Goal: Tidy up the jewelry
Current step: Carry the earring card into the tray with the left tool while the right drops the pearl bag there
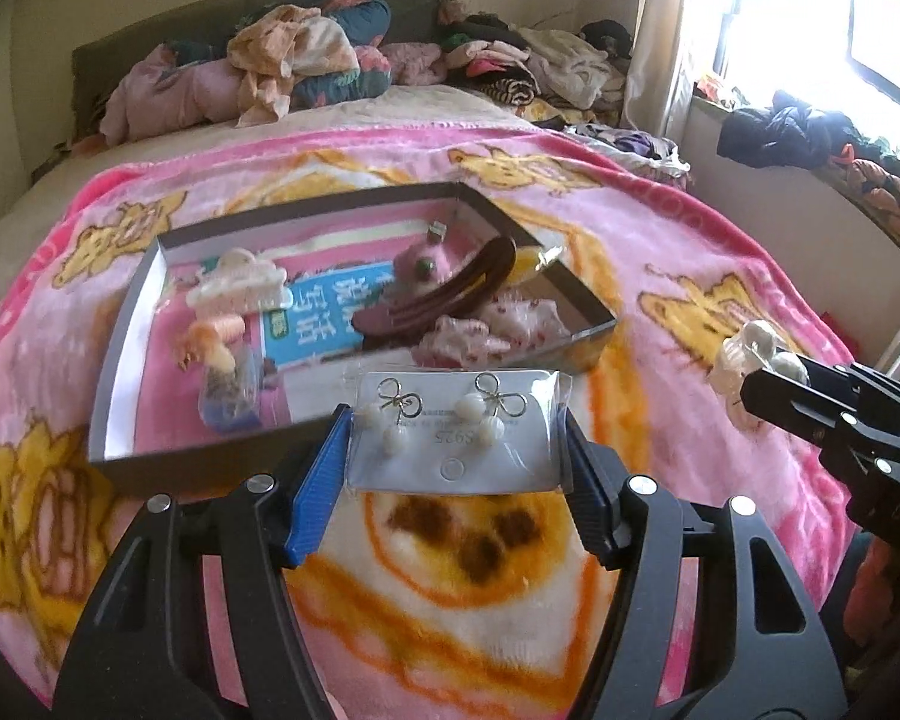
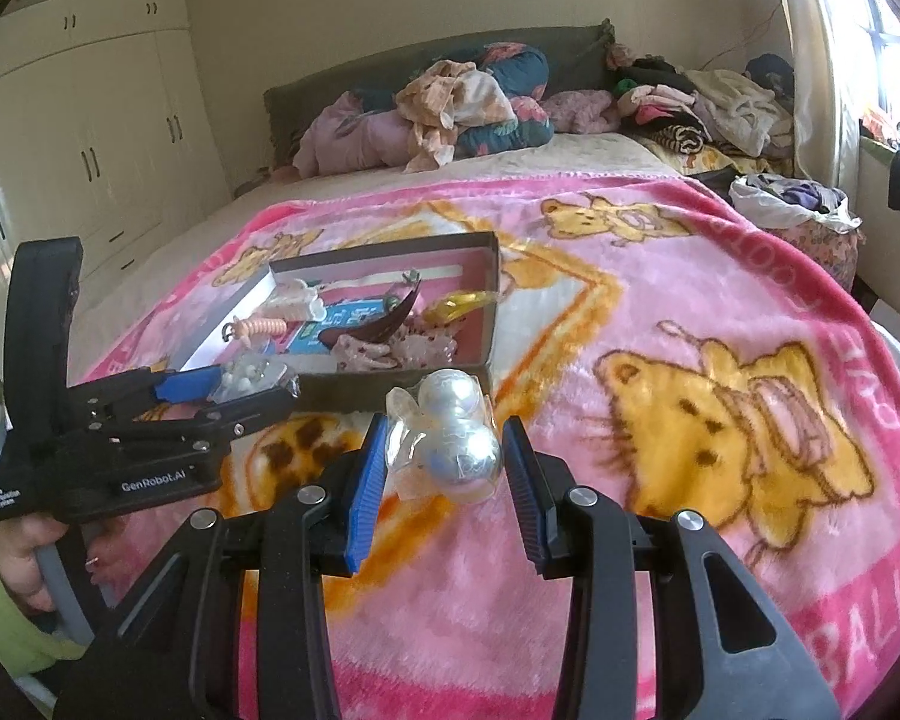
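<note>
A white earring card (image 1: 456,450) in a clear sleeve carries two bow-shaped pearl earrings. My left gripper (image 1: 456,420) is shut on its two side edges and holds it above the pink blanket, just in front of the open cardboard box (image 1: 126,324). My right gripper (image 2: 445,423) is shut on a clear packet of large pearl balls (image 2: 459,450), also off the blanket, near the box's front wall (image 2: 390,387). In the right wrist view the left gripper (image 2: 252,387) sits to the left with its card (image 2: 243,378). The left wrist view shows the right gripper (image 1: 750,384) at the right edge.
The box holds a white claw clip (image 1: 237,288), a brown hair clip (image 1: 450,294), pink scrunchies (image 1: 486,324) and an orange coil tie (image 1: 210,336). Piled clothes (image 1: 294,60) lie by the headboard. A hand with a green sleeve (image 2: 12,558) grips the left tool.
</note>
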{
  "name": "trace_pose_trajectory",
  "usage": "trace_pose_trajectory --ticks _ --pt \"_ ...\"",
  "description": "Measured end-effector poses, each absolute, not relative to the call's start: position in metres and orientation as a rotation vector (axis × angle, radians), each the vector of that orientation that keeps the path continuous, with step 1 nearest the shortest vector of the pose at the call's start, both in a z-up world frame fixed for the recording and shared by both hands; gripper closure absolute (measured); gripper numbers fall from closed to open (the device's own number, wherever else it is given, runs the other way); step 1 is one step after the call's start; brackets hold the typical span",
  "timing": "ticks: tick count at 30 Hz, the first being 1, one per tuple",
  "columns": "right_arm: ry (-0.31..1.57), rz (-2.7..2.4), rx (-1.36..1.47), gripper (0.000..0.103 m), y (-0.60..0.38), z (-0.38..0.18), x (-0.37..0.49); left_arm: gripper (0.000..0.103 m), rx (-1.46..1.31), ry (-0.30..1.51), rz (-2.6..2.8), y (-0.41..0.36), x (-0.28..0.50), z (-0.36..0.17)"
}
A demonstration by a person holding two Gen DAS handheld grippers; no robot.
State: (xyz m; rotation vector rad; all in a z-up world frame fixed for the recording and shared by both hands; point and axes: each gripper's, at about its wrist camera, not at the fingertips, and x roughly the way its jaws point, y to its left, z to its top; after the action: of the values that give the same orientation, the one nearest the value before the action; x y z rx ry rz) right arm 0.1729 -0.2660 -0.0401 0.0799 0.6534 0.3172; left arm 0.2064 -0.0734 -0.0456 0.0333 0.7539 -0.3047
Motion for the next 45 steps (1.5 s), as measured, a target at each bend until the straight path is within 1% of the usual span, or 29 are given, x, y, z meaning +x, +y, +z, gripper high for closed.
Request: trace_pose_trajectory --ticks 14,25,45 --pt "0.633 0.306 0.090 0.066 -0.269 -0.028 0.204 0.047 0.028 0.719 -0.287 -0.067 0.239 -0.032" --pt "0.634 0.338 0.076 0.066 -0.251 -0.025 0.234 0.047 0.030 0.713 -0.256 -0.055 0.267 -0.033" --pt "0.677 0.406 0.055 0.066 -0.212 -0.044 0.285 0.047 0.036 0.738 -0.205 -0.036 0.308 -0.047"
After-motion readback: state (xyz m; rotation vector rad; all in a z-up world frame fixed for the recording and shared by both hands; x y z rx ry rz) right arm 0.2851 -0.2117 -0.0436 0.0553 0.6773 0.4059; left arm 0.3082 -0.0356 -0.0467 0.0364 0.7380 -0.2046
